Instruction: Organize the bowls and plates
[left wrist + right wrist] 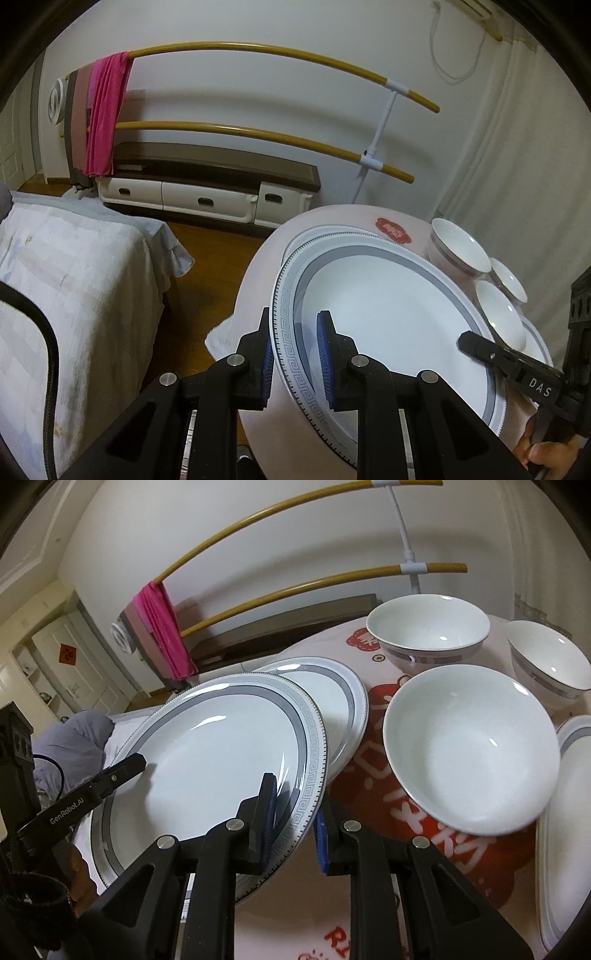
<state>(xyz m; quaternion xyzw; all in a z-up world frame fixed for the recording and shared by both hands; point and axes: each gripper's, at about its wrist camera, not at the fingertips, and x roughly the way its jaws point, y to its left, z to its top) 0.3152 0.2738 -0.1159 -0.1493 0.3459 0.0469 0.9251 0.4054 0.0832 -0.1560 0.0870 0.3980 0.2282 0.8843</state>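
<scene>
Both my tongs are clamped on the same large plate (391, 306), one at each side of its patterned rim. From the left wrist, my left gripper (295, 360) pinches the near rim between its blue pads (325, 354), one pad under the edge and one on the plate's face. Across the plate, my right gripper (476, 343) reaches in over the opposite rim. Beneath the held plate sits another plate (314, 236) on the round table (255, 266), and three bowls (461, 247) stand just beyond it on the right.

From the right wrist, the right gripper (295, 823) grips the greek-key rim of the plate (214, 757), which is tilted above the second plate (343, 698). The left gripper (122, 770) holds the far edge. A big bowl (472, 749) stands just beside on the right, with two more bowls (428, 631) behind it on the red-printed tablecloth (391, 801).
</scene>
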